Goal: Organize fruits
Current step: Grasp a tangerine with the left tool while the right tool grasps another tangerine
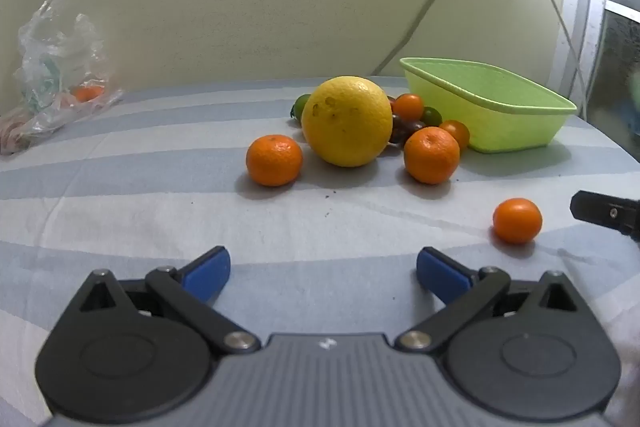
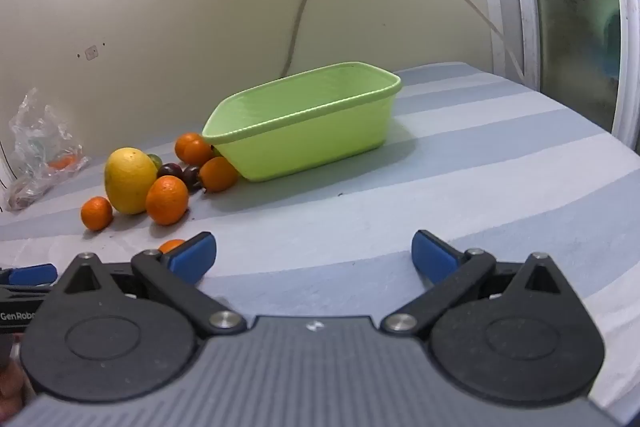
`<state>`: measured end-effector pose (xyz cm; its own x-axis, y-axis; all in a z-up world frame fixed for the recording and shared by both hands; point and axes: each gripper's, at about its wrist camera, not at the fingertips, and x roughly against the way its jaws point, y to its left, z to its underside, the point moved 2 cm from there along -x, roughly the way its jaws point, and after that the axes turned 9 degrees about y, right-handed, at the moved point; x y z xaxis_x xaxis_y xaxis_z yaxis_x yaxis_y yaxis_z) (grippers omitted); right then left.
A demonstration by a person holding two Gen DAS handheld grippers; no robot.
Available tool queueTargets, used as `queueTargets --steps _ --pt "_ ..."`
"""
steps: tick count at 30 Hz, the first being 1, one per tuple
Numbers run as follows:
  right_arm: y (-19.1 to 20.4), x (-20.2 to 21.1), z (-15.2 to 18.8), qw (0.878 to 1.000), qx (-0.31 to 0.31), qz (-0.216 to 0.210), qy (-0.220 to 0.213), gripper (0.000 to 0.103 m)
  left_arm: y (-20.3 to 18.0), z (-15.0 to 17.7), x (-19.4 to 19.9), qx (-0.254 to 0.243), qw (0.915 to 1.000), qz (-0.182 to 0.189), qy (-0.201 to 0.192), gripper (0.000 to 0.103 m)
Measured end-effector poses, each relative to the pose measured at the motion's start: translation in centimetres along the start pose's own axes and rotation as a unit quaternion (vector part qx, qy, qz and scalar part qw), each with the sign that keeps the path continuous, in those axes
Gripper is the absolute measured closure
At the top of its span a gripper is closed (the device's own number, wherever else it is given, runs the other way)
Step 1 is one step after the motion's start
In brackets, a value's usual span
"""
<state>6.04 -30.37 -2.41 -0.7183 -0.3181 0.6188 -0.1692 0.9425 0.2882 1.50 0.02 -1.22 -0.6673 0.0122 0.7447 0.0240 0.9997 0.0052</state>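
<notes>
A pile of fruit lies on the striped cloth: a large yellow citrus [image 1: 346, 121] [image 2: 130, 180], mandarins [image 1: 274, 159] [image 1: 431, 155] [image 2: 167, 199] [image 2: 96, 213], dark plums [image 2: 191, 176] and small green limes [image 1: 432, 115]. One mandarin [image 1: 517, 220] [image 2: 171, 245] lies apart, nearer to me. A light green basket [image 1: 492, 107] [image 2: 304, 131] with nothing visible inside stands right of the pile. My left gripper [image 1: 323, 269] is open above bare cloth, short of the fruit. My right gripper [image 2: 314, 259] is open too, facing the basket; one of its fingers [image 1: 600, 213] shows at the left wrist view's right edge.
A crumpled clear plastic bag [image 1: 60, 67] [image 2: 40, 147] with something orange inside lies at the far left by the wall. A cable [image 1: 424, 11] taped to the wall hangs down behind the basket. A window frame [image 2: 520, 7] borders the right side.
</notes>
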Motion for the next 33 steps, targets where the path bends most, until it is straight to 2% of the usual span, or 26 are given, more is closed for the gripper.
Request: queueTargets --steps 4,6,9,11,13,15,17,20,23,26,27,28,30,32,33 --pt "1.5 0.3 0.0 0.999 0.04 0.012 -0.011 0.0 0.3 0.5 0.0 -0.022 0.9996 0.02 0.004 0.0" --pt "2.3 1.0 0.2 0.998 0.058 0.009 -0.021 0.0 -0.2 1.1 0.5 -0.04 0.999 0.017 -0.003 0.0" --pt "3.0 1.8 0.3 0.996 0.086 -0.002 -0.027 0.012 1.6 1.3 1.0 -0.039 0.9988 0.029 -0.01 0.0" --pt "3.5 2.1 0.5 0.994 0.109 -0.004 -0.028 0.021 2.8 1.1 1.8 -0.038 0.9987 0.009 -0.031 0.0" --pt "4.2 2.4 0.5 0.991 0.127 -0.008 -0.03 0.035 3.9 0.2 2.2 -0.037 0.9983 0.005 -0.045 0.001" --pt "5.1 2.1 0.3 0.99 0.14 -0.02 -0.027 0.04 5.4 -1.2 2.5 -0.024 0.9981 0.016 -0.054 0.007" --pt "6.4 2.1 0.3 0.985 0.166 -0.02 -0.03 0.04 6.3 -2.5 2.2 -0.021 0.9977 0.025 -0.06 0.009" --pt "7.8 1.5 0.5 0.981 0.192 -0.016 -0.026 0.041 6.2 -4.2 1.1 -0.053 0.9954 0.038 -0.07 0.011" --pt "8.4 0.6 0.5 0.979 0.202 -0.009 -0.011 0.041 5.4 -5.3 -1.3 -0.08 0.9942 0.051 -0.052 0.02" --pt "8.9 -0.2 0.9 0.977 0.212 -0.001 0.004 0.045 5.1 -5.8 -3.4 -0.077 0.9954 0.048 -0.029 0.038" --pt "8.9 -0.4 0.8 0.977 0.212 -0.001 0.009 0.045 5.2 -5.8 -3.9 -0.072 0.9957 0.054 -0.023 0.041" --pt "9.0 -0.6 0.8 0.977 0.212 -0.001 0.015 0.045 5.4 -5.7 -4.1 -0.066 0.9957 0.063 -0.019 0.041" --pt "8.6 -0.7 1.0 0.977 0.211 -0.003 0.022 0.046 5.6 -5.7 -4.2 -0.058 0.995 0.081 -0.015 0.052" --pt "8.4 -0.7 1.0 0.978 0.204 -0.014 0.026 0.05 5.3 -5.3 -4.1 -0.062 0.9936 0.093 -0.016 0.063" --pt "8.4 -0.7 0.9 0.979 0.202 -0.02 0.029 0.055 5.1 -5.3 -3.9 -0.064 0.994 0.087 -0.017 0.064"
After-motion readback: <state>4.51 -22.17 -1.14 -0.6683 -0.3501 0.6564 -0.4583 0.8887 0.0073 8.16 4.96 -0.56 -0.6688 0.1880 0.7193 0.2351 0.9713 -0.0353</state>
